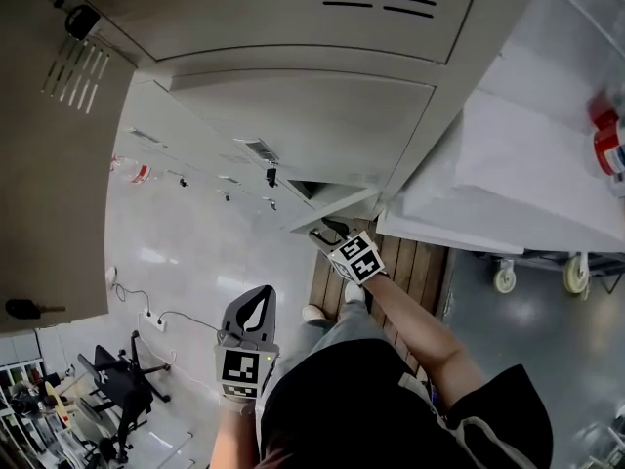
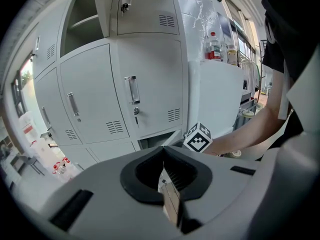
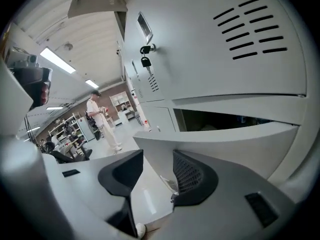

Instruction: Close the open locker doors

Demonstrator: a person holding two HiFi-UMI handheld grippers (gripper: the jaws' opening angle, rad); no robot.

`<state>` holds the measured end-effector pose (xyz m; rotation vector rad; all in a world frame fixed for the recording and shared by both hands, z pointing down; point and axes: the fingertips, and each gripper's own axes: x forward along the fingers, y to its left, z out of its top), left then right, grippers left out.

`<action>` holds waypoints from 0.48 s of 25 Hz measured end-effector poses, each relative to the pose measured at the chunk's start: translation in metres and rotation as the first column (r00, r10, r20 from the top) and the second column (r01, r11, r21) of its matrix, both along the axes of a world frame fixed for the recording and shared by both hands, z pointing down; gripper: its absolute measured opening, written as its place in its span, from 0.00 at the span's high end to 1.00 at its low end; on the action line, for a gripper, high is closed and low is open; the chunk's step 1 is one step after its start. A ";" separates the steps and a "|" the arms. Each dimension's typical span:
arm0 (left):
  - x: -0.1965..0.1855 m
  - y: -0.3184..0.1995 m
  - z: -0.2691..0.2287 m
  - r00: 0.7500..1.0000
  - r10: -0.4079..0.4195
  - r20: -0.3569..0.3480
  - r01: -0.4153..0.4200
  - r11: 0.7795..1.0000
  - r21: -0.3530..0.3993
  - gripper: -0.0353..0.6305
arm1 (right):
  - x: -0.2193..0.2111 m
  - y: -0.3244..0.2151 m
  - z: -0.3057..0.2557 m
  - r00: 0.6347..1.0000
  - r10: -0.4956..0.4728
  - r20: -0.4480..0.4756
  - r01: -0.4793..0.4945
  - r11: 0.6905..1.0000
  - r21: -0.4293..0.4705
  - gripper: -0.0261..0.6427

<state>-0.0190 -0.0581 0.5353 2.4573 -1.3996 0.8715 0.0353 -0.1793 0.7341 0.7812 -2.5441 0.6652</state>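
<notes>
A bank of grey lockers (image 1: 322, 115) runs below me. The bottom locker's door (image 1: 342, 201) stands ajar, with its dark opening (image 3: 225, 120) behind it. My right gripper (image 1: 329, 231) reaches down to that door's free edge. Its jaws are open, and the door's edge (image 3: 150, 146) shows in the gap without either pad pressing on it. My left gripper (image 1: 259, 299) hangs back over the floor, shut and empty, with its pads (image 2: 167, 186) together. An upper locker (image 2: 82, 14) also stands open, its door (image 2: 102, 4) edge-on. A large door panel (image 1: 49, 164) with vents and a key fills the head view's left.
A white wheeled cabinet (image 1: 527, 164) with bottles (image 1: 607, 135) on top stands right of the lockers. Wooden slats (image 1: 415, 262) lie under my feet. An office chair (image 1: 122, 379) and cables are at lower left. A person (image 3: 100, 119) stands far off.
</notes>
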 end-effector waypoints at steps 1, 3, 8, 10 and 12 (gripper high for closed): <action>-0.001 0.001 0.001 1.000 -0.004 0.003 0.004 1.000 -0.003 0.92 | -0.001 -0.005 0.000 1.000 -0.003 -0.009 0.003 1.000 0.006 0.67; -0.003 0.002 0.002 1.000 -0.013 0.009 0.013 1.000 -0.007 0.92 | -0.002 -0.016 0.002 1.000 -0.004 -0.030 0.005 1.000 0.021 0.64; -0.006 0.008 0.004 0.999 -0.030 0.016 0.030 0.999 -0.019 0.92 | 0.009 -0.050 0.010 0.995 0.056 -0.078 -0.051 0.996 0.069 0.55; -0.007 0.011 0.007 0.999 -0.036 0.017 0.037 0.999 -0.027 0.92 | 0.017 -0.060 0.014 0.991 0.088 -0.099 -0.079 0.993 0.082 0.51; -0.008 0.015 0.009 0.999 -0.045 0.016 0.045 0.998 -0.032 0.92 | 0.025 -0.067 0.017 0.986 0.111 -0.123 -0.100 0.991 0.093 0.47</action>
